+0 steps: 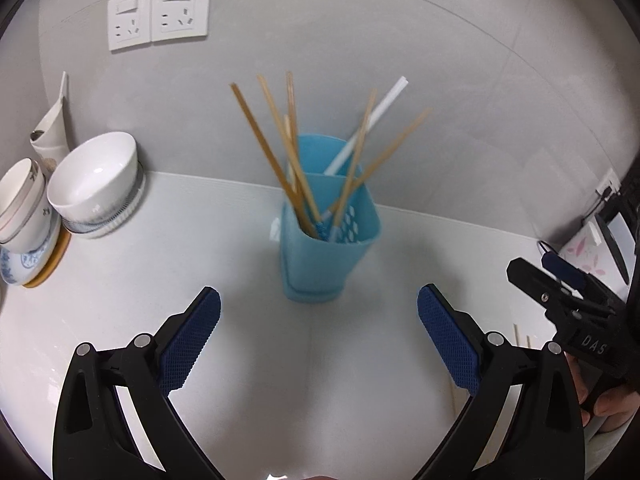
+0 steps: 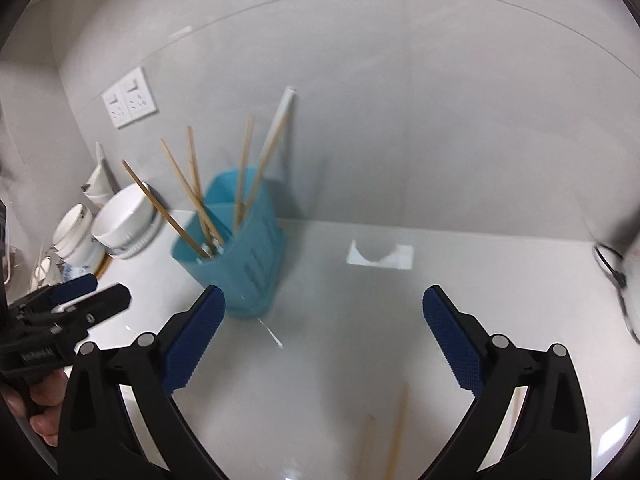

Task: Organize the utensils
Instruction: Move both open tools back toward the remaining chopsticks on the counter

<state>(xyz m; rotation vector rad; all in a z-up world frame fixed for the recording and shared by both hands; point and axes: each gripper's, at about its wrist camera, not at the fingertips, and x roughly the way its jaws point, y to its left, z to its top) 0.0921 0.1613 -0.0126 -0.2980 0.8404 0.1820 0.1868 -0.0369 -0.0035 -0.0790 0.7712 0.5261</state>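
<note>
A light blue utensil holder (image 1: 328, 240) (image 2: 236, 252) stands on the white counter near the wall. Several wooden chopsticks (image 1: 276, 156) (image 2: 188, 200) and a white straw (image 1: 372, 120) (image 2: 280, 116) stick out of it. My left gripper (image 1: 319, 312) is open just in front of the holder, with nothing between its blue pads. My right gripper (image 2: 324, 312) is open to the right of the holder, empty. Two more chopsticks (image 2: 396, 436) lie blurred on the counter below it, also seen as chopsticks (image 1: 520, 336) at the right of the left wrist view. The right gripper (image 1: 560, 280) appears there too.
White bowls (image 1: 96, 176) (image 2: 124, 220) and stacked cups on a plate (image 1: 24, 208) sit at the left by the wall. Wall sockets (image 1: 160, 12) are above them. A white paper scrap (image 2: 380, 256) lies on the counter, a black cable (image 2: 612, 272) at far right.
</note>
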